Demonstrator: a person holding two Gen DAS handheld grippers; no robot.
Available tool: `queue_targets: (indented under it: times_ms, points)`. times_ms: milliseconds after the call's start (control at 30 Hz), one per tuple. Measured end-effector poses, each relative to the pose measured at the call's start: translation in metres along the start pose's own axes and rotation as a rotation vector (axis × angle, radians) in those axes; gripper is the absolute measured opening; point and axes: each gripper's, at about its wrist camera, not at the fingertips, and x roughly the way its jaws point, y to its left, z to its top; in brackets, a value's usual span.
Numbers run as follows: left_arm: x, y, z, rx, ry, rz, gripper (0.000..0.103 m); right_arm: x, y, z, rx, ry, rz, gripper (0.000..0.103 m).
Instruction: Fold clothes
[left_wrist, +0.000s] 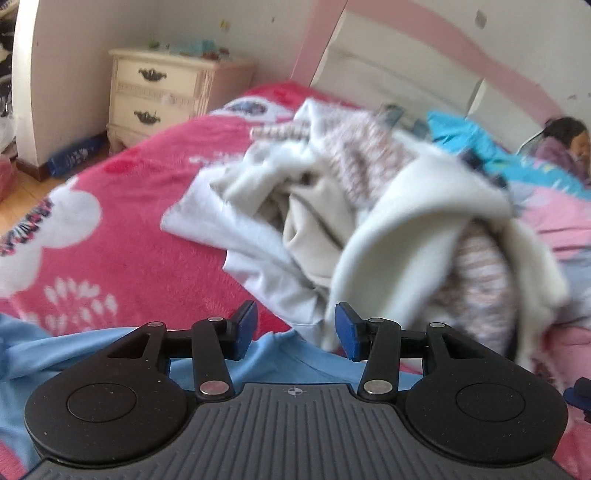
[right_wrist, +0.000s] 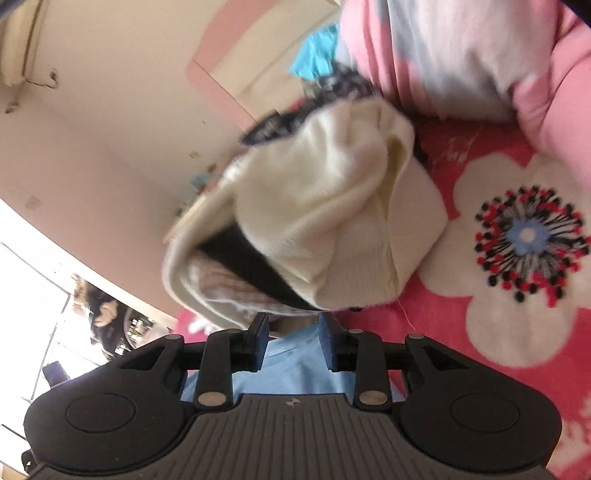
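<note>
A light blue garment (left_wrist: 288, 354) lies on the red flowered blanket (left_wrist: 129, 240) right under my left gripper (left_wrist: 295, 332), which is open with no cloth pinched between its blue pads. Beyond it rises a blurred heap of clothes (left_wrist: 369, 206): cream, pale grey and striped knit pieces. In the tilted right wrist view, my right gripper (right_wrist: 293, 339) is open too, with the light blue garment (right_wrist: 295, 369) showing in the gap beneath. A cream garment (right_wrist: 332, 221) of the heap lies just ahead of the fingers.
A cream nightstand (left_wrist: 159, 96) stands left of the bed, with a blue bag (left_wrist: 74, 155) on the floor by it. The pink and white headboard (left_wrist: 406, 55) is behind the heap. A person (left_wrist: 565, 147) lies at far right. A pink and grey quilt (right_wrist: 461, 55) is bunched on the blanket.
</note>
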Motion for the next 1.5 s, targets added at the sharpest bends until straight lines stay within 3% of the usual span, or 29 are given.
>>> queue_targets:
  times_ms: [167, 467, 600, 667, 800, 933, 1067, 1167, 1367, 1400, 1433, 1467, 1500]
  points:
    - [-0.076, -0.004, -0.007, 0.029, -0.061, -0.027, 0.048, -0.066, 0.019, 0.004, -0.043, -0.059, 0.028, 0.033]
    - [-0.176, -0.024, -0.047, 0.084, -0.119, -0.083, 0.052, -0.227, 0.091, 0.013, -0.367, -0.164, -0.086, 0.034]
    - [-0.197, -0.043, -0.076, 0.105, -0.089, -0.143, 0.054, -0.286, 0.111, 0.003, -0.472, -0.149, -0.138, 0.045]
    - [-0.201, -0.051, -0.095, 0.099, -0.046, -0.181, 0.055, -0.290, 0.108, -0.005, -0.498, -0.119, -0.175, 0.053]
    - [-0.180, -0.067, -0.147, 0.099, 0.120, -0.230, 0.055, -0.243, 0.076, -0.018, -0.443, 0.014, -0.226, 0.055]
    - [-0.148, -0.084, -0.189, 0.177, 0.225, -0.138, 0.055, -0.170, 0.035, -0.034, -0.330, 0.172, -0.237, 0.055]
    - [-0.121, -0.087, -0.212, 0.122, 0.302, -0.120, 0.055, -0.089, -0.008, -0.056, -0.188, 0.376, -0.256, 0.055]
    - [-0.108, -0.093, -0.222, 0.139, 0.315, -0.129, 0.054, -0.050, -0.033, -0.072, -0.109, 0.517, -0.248, 0.055]
    - [-0.092, -0.107, -0.237, 0.225, 0.318, -0.118, 0.054, -0.016, -0.051, -0.088, -0.090, 0.633, -0.293, 0.054]
    - [-0.090, -0.108, -0.239, 0.235, 0.320, -0.119, 0.054, -0.012, -0.051, -0.091, -0.114, 0.639, -0.304, 0.052]
    - [-0.088, -0.109, -0.242, 0.247, 0.319, -0.115, 0.054, -0.008, -0.051, -0.094, -0.139, 0.645, -0.316, 0.039]
    - [-0.085, -0.111, -0.244, 0.258, 0.320, -0.111, 0.054, -0.006, -0.050, -0.097, -0.173, 0.641, -0.340, 0.017]
    - [-0.082, -0.113, -0.246, 0.267, 0.323, -0.107, 0.054, -0.006, -0.048, -0.097, -0.204, 0.629, -0.361, 0.008]
